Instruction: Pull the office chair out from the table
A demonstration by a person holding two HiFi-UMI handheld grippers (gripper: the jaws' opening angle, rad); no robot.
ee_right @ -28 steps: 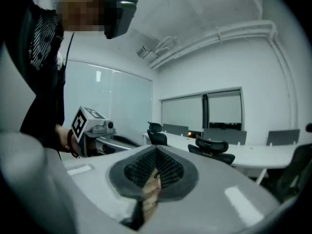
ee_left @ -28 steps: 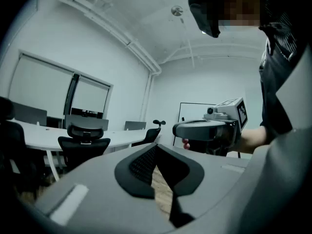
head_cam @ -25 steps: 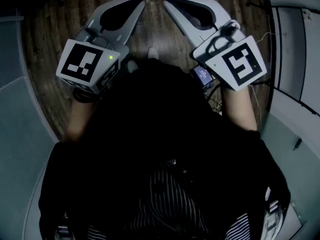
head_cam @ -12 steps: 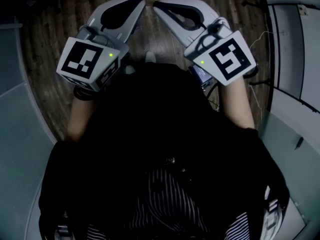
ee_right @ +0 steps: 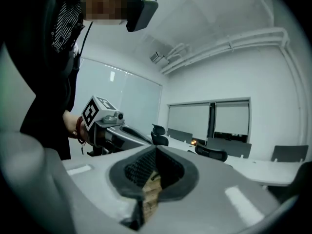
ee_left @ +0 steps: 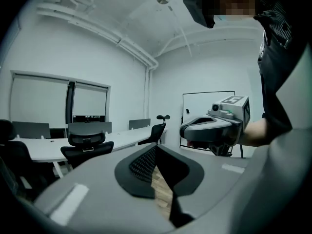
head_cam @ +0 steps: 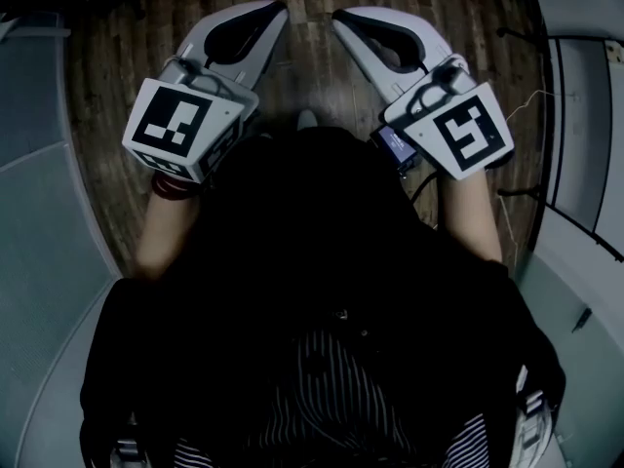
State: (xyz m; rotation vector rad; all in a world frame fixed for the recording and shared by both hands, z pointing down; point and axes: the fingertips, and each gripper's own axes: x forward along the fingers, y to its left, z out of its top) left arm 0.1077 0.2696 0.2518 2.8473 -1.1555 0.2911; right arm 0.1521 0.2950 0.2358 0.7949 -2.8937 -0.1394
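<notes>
Two tools are up in front of the person: the left gripper [head_cam: 276, 10] and the right gripper [head_cam: 339, 16] hover side by side over the wooden floor [head_cam: 107, 86], each with its jaws pressed together on nothing. The office chair [ee_left: 87, 144] sits tucked at the white table [ee_left: 41, 149], well apart from both. Best to approach it squarely, spread the jaws, and take the backrest firmly before pulling. The head view shows no chair, and which of the several chairs is meant is unclear.

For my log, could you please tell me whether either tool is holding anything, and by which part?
Nothing is held: the left tool and the right tool are both shut and empty.
</notes>
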